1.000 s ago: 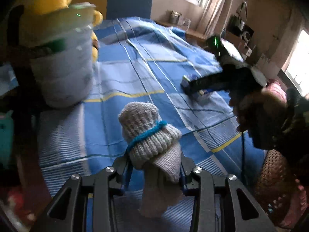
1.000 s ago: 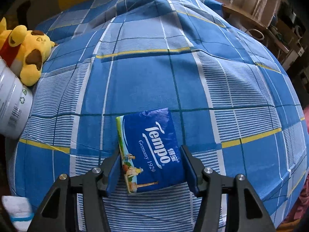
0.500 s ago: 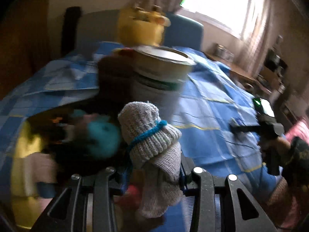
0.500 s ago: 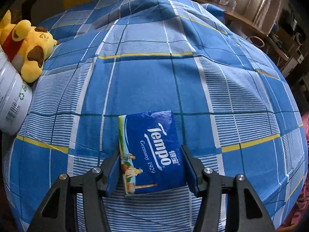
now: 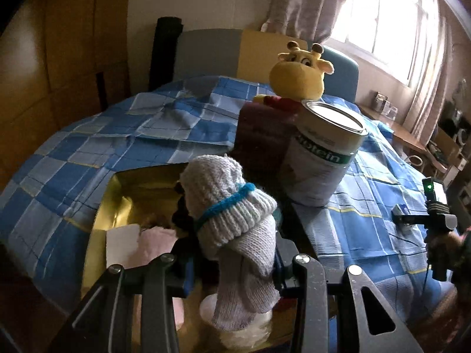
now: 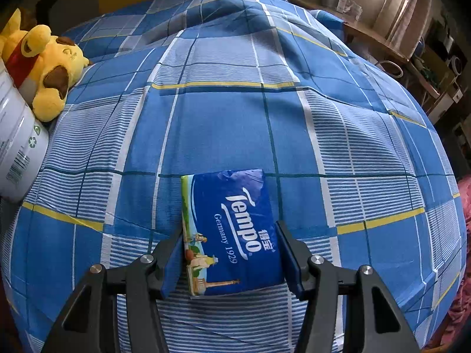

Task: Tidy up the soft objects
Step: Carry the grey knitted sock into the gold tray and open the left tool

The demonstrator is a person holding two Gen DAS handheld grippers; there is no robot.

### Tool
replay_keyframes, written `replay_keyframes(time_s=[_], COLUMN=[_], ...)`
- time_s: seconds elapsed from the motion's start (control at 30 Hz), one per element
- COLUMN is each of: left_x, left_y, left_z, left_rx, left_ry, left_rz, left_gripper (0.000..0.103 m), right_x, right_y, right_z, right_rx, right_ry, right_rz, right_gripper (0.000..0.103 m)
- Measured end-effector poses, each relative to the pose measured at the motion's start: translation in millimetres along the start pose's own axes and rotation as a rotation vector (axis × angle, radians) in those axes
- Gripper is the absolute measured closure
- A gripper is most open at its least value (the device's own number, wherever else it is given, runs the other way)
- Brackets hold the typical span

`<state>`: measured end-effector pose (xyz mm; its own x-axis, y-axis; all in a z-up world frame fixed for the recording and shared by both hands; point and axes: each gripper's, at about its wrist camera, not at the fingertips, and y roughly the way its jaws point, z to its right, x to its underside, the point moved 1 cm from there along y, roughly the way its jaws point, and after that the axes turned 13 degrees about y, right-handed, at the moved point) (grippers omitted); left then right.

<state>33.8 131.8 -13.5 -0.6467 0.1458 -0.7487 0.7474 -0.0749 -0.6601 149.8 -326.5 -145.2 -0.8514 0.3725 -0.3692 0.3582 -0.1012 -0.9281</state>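
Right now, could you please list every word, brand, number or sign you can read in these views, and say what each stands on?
"Tempo": blue tissue pack, between the right gripper pads.
"Germany 1929": same pack, under the brand.
Two Chinese characters beside "Tempo": too small to read.
"...otein", start cut off: green band on the white can.
Recycling symbols and a barcode: can's side; digits unreadable.

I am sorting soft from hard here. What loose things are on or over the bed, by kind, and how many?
Knitted sock bundle: 1
Tissue pack: 1
Plush toy: 1
Tin can: 1
Total: 4; more lies in the gold box, too unclear to count.
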Motion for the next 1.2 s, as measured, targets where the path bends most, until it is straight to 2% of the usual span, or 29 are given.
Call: replay_keyframes(time_s=[0.43,0.8,1.07,1.2], left_x=[18.2,32.1,36.2,35.2], left_y=[3.9,37.3,78.4,93.3], left_z=[-7.0,-11.8,-29.7,-39.3], left_rx=[0.027,0.029,-0.020,-0.066], left_ry=[-0.032,-0.042,-0.041,-0.039], left_rz=[-0.053,-0.148,-0.227,-0.249], left_gripper=[0.062,0.062,0.062,0.057], right_x=[0.1,0.4,0.9,0.6], right_y=[-0.5,-0.8,-0.8,-0.6], right_z=[-2.4,-3.8,-6.0,-5.6], right_rx=[0.005,0.012,0.019,0.020], right_ry=[-0.008,-0.010,-0.008,-0.009], right_rz=[0.004,0.005,0.005,0.005], right_gripper=[0.045,0.045,0.045,0.045])
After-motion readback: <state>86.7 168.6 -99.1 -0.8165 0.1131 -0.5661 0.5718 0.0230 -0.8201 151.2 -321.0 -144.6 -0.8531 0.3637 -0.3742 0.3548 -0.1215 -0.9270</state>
